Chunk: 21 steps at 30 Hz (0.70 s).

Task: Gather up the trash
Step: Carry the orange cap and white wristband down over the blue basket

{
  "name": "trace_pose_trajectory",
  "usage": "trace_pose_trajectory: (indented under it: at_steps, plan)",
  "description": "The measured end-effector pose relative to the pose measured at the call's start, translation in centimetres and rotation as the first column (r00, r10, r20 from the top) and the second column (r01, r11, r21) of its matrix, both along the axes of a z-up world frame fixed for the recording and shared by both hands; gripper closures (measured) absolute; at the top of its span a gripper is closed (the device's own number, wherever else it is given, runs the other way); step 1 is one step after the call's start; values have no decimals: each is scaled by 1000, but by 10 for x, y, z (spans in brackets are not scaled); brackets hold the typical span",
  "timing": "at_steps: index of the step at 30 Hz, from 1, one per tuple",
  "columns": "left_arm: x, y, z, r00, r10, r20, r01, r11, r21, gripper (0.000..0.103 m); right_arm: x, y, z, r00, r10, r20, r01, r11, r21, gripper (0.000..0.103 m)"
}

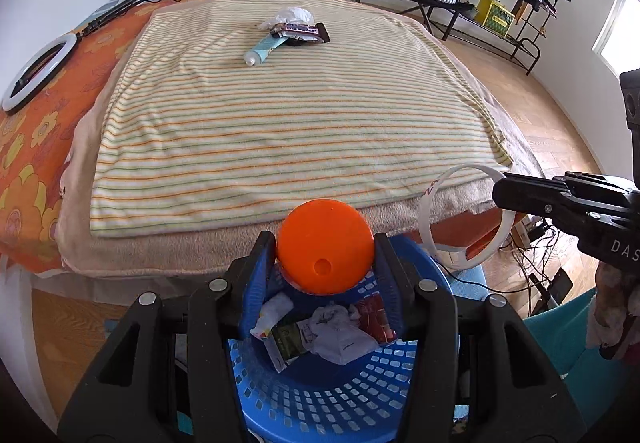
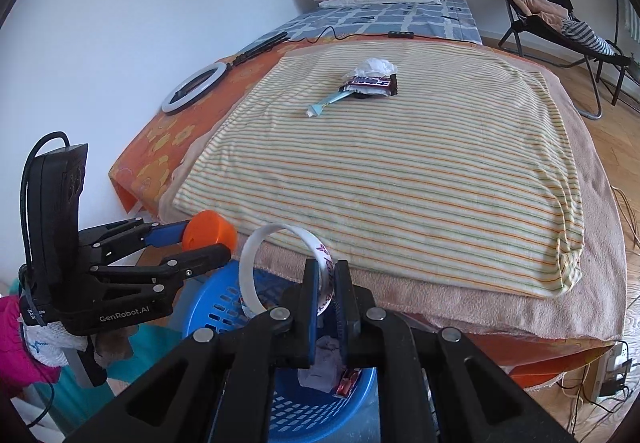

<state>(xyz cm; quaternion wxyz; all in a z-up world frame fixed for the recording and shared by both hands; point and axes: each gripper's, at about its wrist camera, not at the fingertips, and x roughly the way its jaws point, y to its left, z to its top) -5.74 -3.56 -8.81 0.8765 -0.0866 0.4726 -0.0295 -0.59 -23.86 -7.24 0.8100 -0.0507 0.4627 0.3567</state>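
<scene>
— How far are we?
— Left tongs (image 1: 325,263) grip an orange lid (image 1: 326,245), right tongs (image 2: 326,297) pinch a white ring (image 2: 256,275), both above our blue basket (image 1: 320,395) of scraps.
— What's left?
— A tube (image 1: 262,50), wrapper (image 2: 370,83) and tissue (image 1: 292,16) on the bed (image 1: 280,131).

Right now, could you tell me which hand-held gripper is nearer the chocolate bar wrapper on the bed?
Cannot tell; both the left hand-held gripper and right hand-held gripper hover above the blue basket, across the bed from the wrapper.
</scene>
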Motion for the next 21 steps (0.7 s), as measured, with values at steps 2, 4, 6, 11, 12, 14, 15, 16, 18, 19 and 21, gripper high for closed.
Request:
trace_pose_trajectory:
  at_steps: [2,4,6,11,12,14,15,16,18,19,21]
  plan:
    - [-6,-4,-5,1000,-11,-10,12,1000,6,53,-7,1,-6,1000,11,-10,-11,1000,-5,97]
    - [-11,-6,-10,1000,-19,-17,19,1000,8,53,-14,2,-10,1000,22,-16,-22,1000,-11,97]
    - [-16,-8,-15,999,-22,-26,22,1000,3,53,-19,4,-14,999,33,-17,-34,999,-21,98]
    - [-24,-10,-27,998,-24,-56,23,1000,-8,53,-28,8,-26,998,54,-26,-55,997,-48,97]
    - [-26,-11,-29,998,-25,-62,24,1000,-8,53,-29,8,-29,998,55,-32,-57,997,-51,97]
    - [-28,-12,-33,997,-25,-70,25,1000,-4,53,-31,9,-33,998,58,-39,-60,997,-57,97]
    - [-30,-12,-36,997,-23,-74,23,1000,-2,53,-32,9,-34,997,59,-41,-61,996,-60,97]
    - [-31,-12,-39,997,-22,-79,22,1000,-2,53,-33,9,-37,997,60,-45,-63,996,-63,97]
    - [-33,-12,-45,995,-19,-95,18,1000,-6,53,-34,9,-41,996,67,-54,-70,995,-71,97]
    - [-34,-12,-49,994,-18,-105,17,1000,-9,53,-34,9,-43,996,69,-56,-73,994,-76,97]
    - [-36,-11,-54,993,-16,-120,15,1000,-12,53,-36,10,-46,995,72,-63,-77,994,-81,97]
